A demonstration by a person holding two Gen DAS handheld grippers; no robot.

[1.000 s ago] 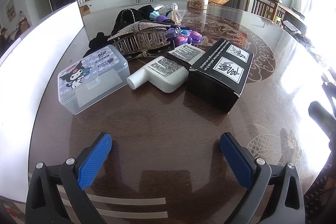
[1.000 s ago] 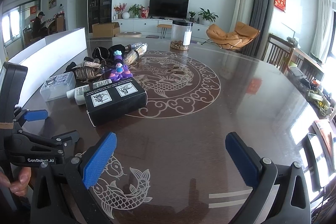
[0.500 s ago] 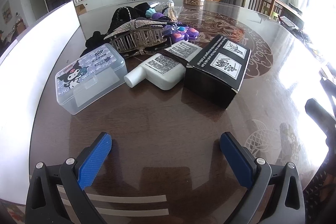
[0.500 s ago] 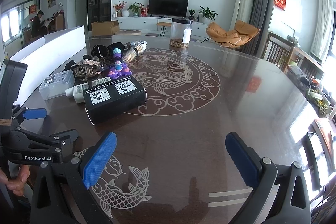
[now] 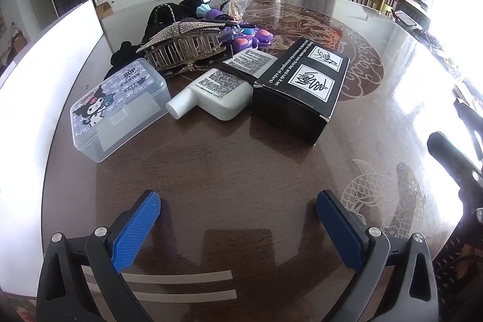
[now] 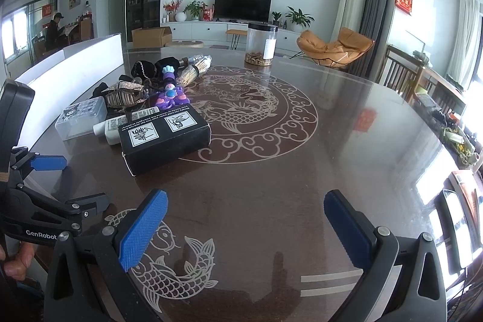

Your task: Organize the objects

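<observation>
Both tools gape wide and hold nothing: the left tool (image 5: 238, 210) has crept closer to the clutter over the last second, the right tool (image 6: 246, 212) barely shifting. Just ahead on the surface (image 5: 241, 168) lie the clear lidded box (image 5: 117, 107), white bottle (image 5: 223, 89) and black carton (image 5: 299, 86), the rhinestone hair claw (image 5: 184, 46) behind. A first pick looks imminent.

table (image 6: 347, 141): dark glossy wood with fish and dragon inlay
tv (image 6: 243, 5): off, on the white cabinet (image 6: 211, 29) at the back
chair (image 6: 335, 46): orange lounger by the curtain
plants (image 6: 297, 17): couple of pots beside the tv
</observation>
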